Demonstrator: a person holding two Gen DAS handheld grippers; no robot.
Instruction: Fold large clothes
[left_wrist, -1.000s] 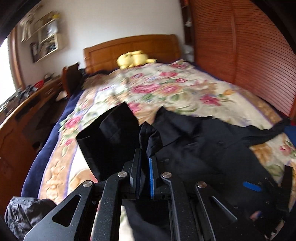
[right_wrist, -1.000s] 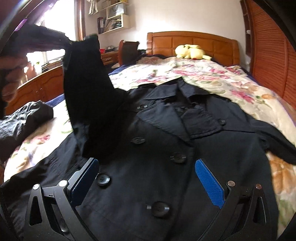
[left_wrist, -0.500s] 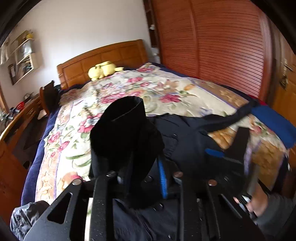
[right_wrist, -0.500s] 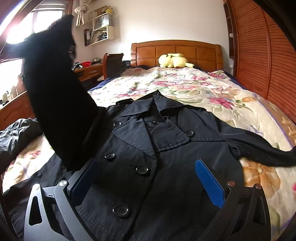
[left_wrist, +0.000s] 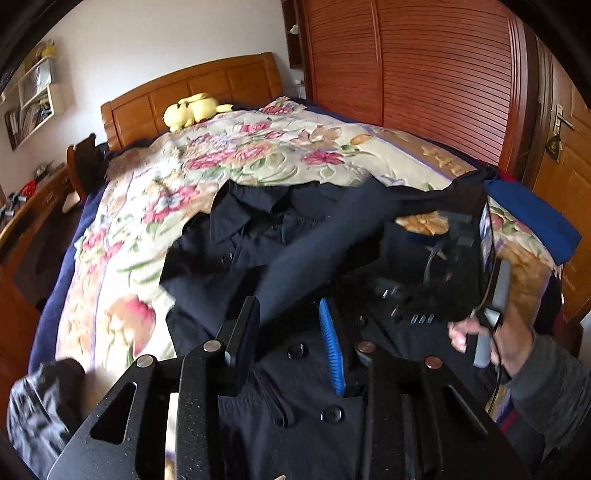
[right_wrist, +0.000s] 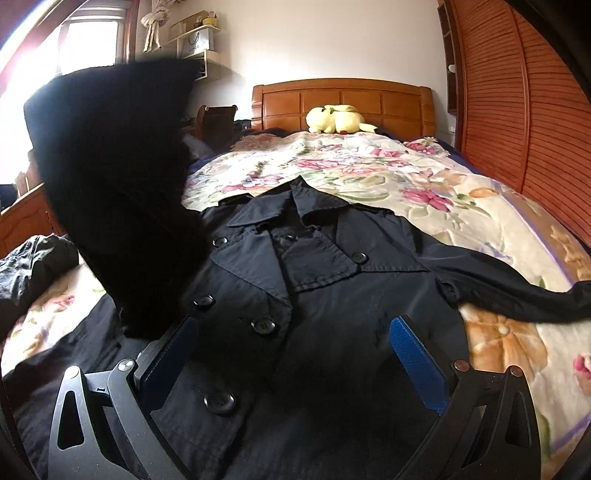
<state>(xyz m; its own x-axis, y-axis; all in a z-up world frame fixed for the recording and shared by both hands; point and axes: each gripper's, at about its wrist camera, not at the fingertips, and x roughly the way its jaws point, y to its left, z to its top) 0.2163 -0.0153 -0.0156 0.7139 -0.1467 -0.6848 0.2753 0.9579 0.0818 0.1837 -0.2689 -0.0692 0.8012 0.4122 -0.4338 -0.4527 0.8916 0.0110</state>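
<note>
A black double-breasted coat (right_wrist: 314, 295) lies face up on the floral bedspread (right_wrist: 369, 173), collar towards the headboard. Its left sleeve (left_wrist: 325, 240) is lifted and drapes across the coat front; in the right wrist view that sleeve (right_wrist: 110, 177) is a blurred black mass in the air. My left gripper (left_wrist: 288, 310) is opening its jaws, with the sleeve cloth loose between them and the pads apart. My right gripper (right_wrist: 295, 328) hovers open over the buttoned front with nothing gripped. The other sleeve (right_wrist: 517, 291) stretches out to the right.
A yellow plush toy (right_wrist: 336, 120) sits by the wooden headboard. A crumpled dark garment (right_wrist: 33, 266) lies at the bed's left edge. A slatted wooden wardrobe (left_wrist: 424, 74) stands on the right, and a blue cloth (left_wrist: 535, 221) lies near it. A person's hand (left_wrist: 517, 350) holds the right gripper.
My left gripper swung to the right over the coat, carrying the raised sleeve across, and its jaws went from shut to parted. The right gripper stayed open and shifted only slightly.
</note>
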